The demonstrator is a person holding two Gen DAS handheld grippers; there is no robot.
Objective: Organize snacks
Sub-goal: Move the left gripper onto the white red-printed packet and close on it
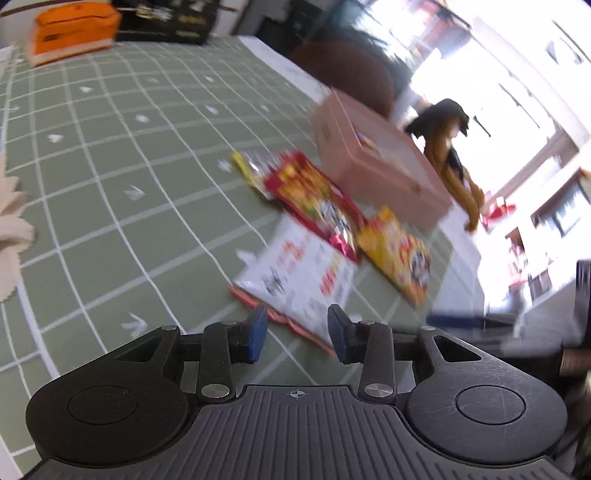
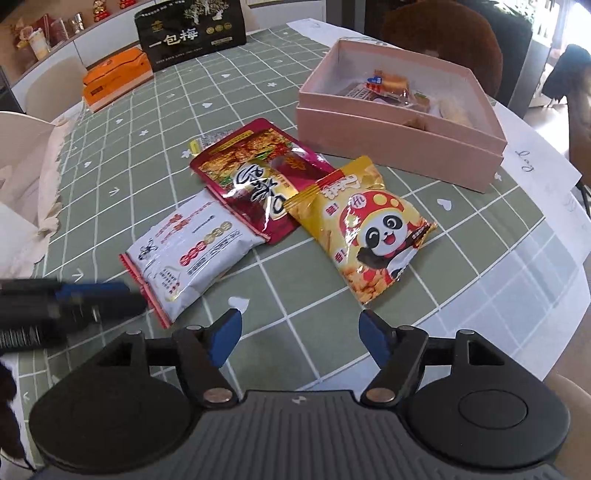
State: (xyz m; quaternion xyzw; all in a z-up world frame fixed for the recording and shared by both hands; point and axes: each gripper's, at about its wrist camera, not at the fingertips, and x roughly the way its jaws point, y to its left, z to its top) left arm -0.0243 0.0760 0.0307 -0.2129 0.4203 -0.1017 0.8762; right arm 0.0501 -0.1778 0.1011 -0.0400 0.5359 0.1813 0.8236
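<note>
Three snack packets lie together on the green checked tablecloth (image 2: pixel 295 280): a white packet (image 2: pixel 192 251) (image 1: pixel 299 273), a dark red packet (image 2: pixel 255 177) (image 1: pixel 314 195) and a yellow panda packet (image 2: pixel 369 229) (image 1: pixel 399 251). A small yellow-edged packet (image 2: pixel 195 144) peeks out from under the red one. Behind them stands an open pink box (image 2: pixel 399 144) (image 1: pixel 369 177) holding several snacks. My left gripper (image 1: pixel 297 326) hovers open over the white packet's near edge; in the right wrist view it is a blur (image 2: pixel 99 295) beside that edge. My right gripper (image 2: pixel 299 321) is open and holds nothing, just short of the yellow packet.
An orange box (image 2: pixel 118 77) (image 1: pixel 70 33) and a black gift bag (image 2: pixel 192 33) stand at the table's far side. White paper sheets (image 2: pixel 535 162) lie along the right edge. A cream cloth (image 2: pixel 48 177) hangs at the left. A brown chair back (image 2: pixel 443 33) rises behind the pink box.
</note>
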